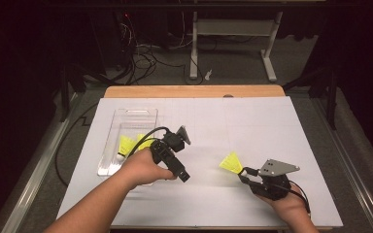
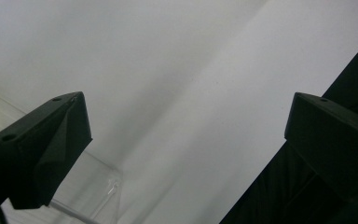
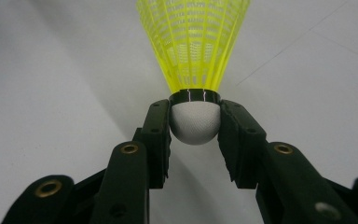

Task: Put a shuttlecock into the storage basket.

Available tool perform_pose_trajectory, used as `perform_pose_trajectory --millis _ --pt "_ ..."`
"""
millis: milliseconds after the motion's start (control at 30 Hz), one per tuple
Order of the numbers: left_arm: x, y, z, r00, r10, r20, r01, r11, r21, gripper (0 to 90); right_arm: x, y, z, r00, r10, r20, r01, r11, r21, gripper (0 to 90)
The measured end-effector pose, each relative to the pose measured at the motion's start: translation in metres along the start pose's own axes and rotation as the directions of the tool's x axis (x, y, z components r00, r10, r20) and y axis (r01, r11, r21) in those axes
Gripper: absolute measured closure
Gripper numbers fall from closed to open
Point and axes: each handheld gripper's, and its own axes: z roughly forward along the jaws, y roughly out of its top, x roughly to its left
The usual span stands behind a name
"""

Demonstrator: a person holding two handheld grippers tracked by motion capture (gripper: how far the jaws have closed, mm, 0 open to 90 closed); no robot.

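Gripping a yellow shuttlecock [image 3: 193,51] by its white cork head, right tool [image 3: 195,122] has both jaws pressed on the cork from either side, just under the black band; skirt points away from the tool. High view: right tool [image 1: 243,171] sits low right on the white worktop [image 1: 252,126], held in the person's right hand [image 1: 286,204], grey plate on top, shuttlecock [image 1: 231,163] sticking out toward the middle of the worktop, skirt up-left. Can't tell if the skirt touches the worktop.

Left tool [image 2: 186,140]: jaws wide apart, nothing between them, so open. Its view looks along the white worktop [image 2: 191,70], with a corner of a clear plastic tray [image 2: 98,186] at lower left by the left jaw. High view: left hand [image 1: 143,167] holds the left tool [image 1: 183,175] just right of the clear tray [image 1: 136,116], cable looping over the top of it. Jaw tips point toward the near-right, away from the tray.

Tray lies left of centre on the worktop, long side running away from the person. Two more yellow shuttlecocks [image 1: 126,144] lie inside it, side by side, partly hidden behind the left tool's body and cable.

Held shuttlecock is well apart from the tray, right of the left tool.
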Motion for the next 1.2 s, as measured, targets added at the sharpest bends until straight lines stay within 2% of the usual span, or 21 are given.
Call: perform_pose_trajectory --millis 167,300,533,767,1200 --pt "0.0 0.001 0.003 1.0 0.006 0.002 -0.006 0.9999 0.009 1.7 0.0 0.0 0.001 0.9999 -0.001 -0.016 0.001 1.0 0.002 66.4" --pt "-0.001 0.002 0.004 1.0 0.0 0.006 0.0 1.0 -0.004 1.7 -0.001 0.001 0.003 0.9995 -0.001 -0.031 0.002 1.0 0.004 66.4" --pt "-0.002 0.004 0.006 0.9998 0.018 0.007 -0.018 0.9998 0.008 2.5 0.005 0.007 0.007 0.9973 -0.023 -0.069 0.023 1.0 0.002 66.4" --pt "-0.005 0.006 0.008 0.9994 0.028 0.022 -0.028 0.9995 0.011 7.5 0.015 0.014 0.012 0.9904 -0.045 -0.131 0.045 0.999 0.001 66.4" --pt "-0.015 0.013 0.015 0.9967 0.067 0.045 -0.068 0.9976 0.016 15.4 0.03 0.022 0.02 0.9777 -0.084 -0.193 0.086 0.996 -0.001 66.4"
